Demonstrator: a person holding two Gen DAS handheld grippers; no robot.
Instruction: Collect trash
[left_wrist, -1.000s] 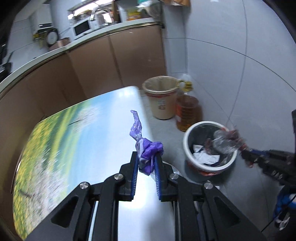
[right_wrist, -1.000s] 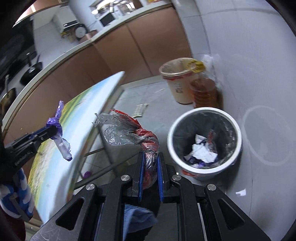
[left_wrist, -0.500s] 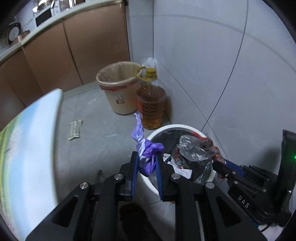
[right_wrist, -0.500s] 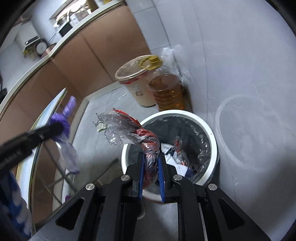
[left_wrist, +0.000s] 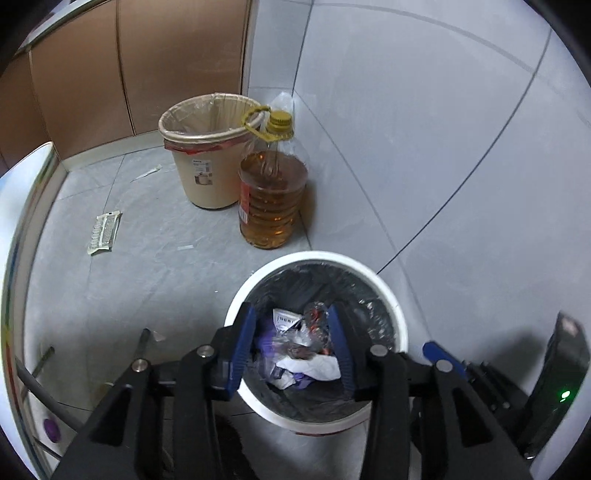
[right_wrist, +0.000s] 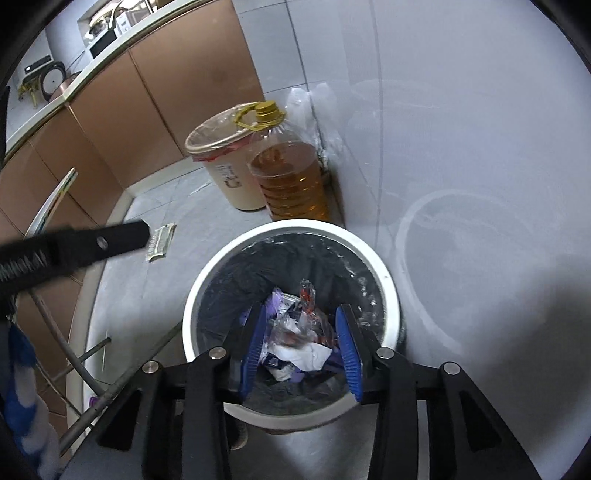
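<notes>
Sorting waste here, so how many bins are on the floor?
2: a white bin directly below both open grippers, and a beige bin farther back by the cabinets, beside the oil bottle.

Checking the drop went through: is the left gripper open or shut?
Open. The left gripper has its blue pads spread wide with nothing between them, above the white bin.

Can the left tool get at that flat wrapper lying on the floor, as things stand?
Probably yes. The left tool is open and empty above the white bin. The wrapper lies flat on bare floor to its left, with nothing on it; the table edge stands beside it, not over it.
</notes>
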